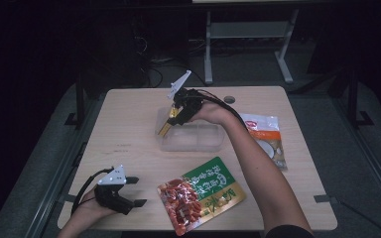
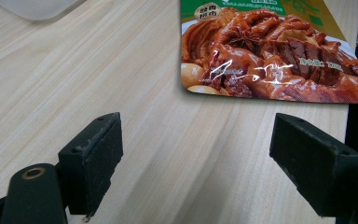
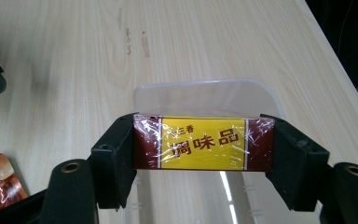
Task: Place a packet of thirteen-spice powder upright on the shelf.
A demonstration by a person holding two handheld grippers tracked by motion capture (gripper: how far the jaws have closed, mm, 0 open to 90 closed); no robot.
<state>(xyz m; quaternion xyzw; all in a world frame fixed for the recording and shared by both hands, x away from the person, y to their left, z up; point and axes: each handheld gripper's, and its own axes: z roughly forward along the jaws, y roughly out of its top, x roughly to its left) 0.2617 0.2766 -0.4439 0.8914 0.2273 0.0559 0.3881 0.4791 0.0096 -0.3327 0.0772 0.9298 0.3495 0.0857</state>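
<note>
Two grippers are at work on the wooden table (image 1: 129,129). In the right gripper view, the right gripper (image 3: 204,149) clamps a yellow-and-maroon wrapped box (image 3: 203,142) by its ends, above the clear plastic container (image 3: 205,100) at the table's far middle. Near left, the left gripper (image 2: 196,158) stands wide open and empty, just above bare wood, with the green-and-red food pouch (image 2: 270,51) just ahead. Another pouch (image 1: 267,139) lies right of the container; its print is probably too small to read.
</note>
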